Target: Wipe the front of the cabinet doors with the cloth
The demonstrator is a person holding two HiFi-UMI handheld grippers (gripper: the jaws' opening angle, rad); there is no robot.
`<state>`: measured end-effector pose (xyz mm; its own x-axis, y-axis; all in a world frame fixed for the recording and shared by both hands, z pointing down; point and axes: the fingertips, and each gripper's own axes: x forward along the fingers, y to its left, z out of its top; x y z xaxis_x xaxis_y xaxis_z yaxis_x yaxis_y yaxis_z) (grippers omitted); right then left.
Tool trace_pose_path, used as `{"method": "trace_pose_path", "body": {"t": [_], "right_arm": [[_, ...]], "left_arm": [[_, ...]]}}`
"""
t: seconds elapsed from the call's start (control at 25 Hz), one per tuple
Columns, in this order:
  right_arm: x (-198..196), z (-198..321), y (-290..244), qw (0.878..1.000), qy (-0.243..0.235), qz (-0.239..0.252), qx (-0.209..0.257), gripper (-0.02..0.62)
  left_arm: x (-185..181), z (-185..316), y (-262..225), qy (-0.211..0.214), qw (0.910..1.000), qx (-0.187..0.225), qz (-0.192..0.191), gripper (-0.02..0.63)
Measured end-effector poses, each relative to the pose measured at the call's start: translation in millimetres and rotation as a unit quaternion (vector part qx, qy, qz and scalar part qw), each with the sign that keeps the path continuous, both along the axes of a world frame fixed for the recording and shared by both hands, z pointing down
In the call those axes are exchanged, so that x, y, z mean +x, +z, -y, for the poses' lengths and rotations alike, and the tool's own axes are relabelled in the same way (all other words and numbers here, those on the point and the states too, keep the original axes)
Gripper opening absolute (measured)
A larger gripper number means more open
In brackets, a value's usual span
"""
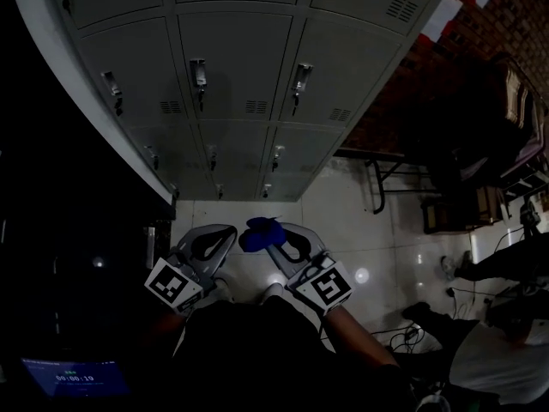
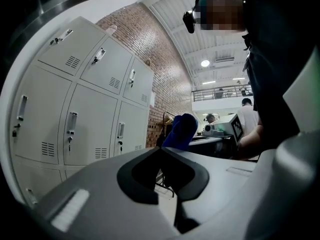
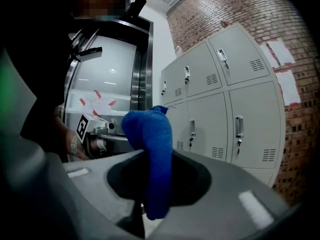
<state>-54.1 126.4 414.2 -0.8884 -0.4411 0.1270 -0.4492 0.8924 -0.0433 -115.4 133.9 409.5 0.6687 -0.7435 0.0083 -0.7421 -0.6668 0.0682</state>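
Observation:
A blue cloth (image 1: 260,232) is pinched in my right gripper (image 1: 276,240), which is shut on it; the cloth (image 3: 150,149) stands up between the jaws and hangs below them. My left gripper (image 1: 225,237) is shut with nothing in it, held beside the right one; in its view the jaws meet at the tips (image 2: 161,149) and the blue cloth (image 2: 179,131) shows just beyond. The grey locker cabinet (image 1: 232,84), with several doors and handles, stands ahead of both grippers, some way off. Its doors (image 3: 227,109) fill the right of the right gripper view.
A brick wall (image 1: 480,50) runs right of the cabinet. A metal bench frame (image 1: 386,174) stands by it on the glossy tiled floor (image 1: 343,221). Cables and a person's legs (image 1: 480,269) lie at right. A dark screen (image 1: 73,376) glows at lower left.

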Motion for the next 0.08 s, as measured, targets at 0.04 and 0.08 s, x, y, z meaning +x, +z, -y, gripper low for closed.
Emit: {"method": "trace_pose_path", "body": {"t": [0.04,0.08], "right_arm": [[-0.8,-0.1,-0.2,1.0,-0.002,0.001,0.001,0.084],[-1.4,-0.2,-0.6,1.0,-0.003,0.003,0.003,0.084]], "left_arm": [[-0.3,-0.1,-0.2,-0.002,1.0,0.001,0.0,0.0],[-0.3,-0.1,-0.5,-0.003,1.0,0.001,0.0,0.0]]}}
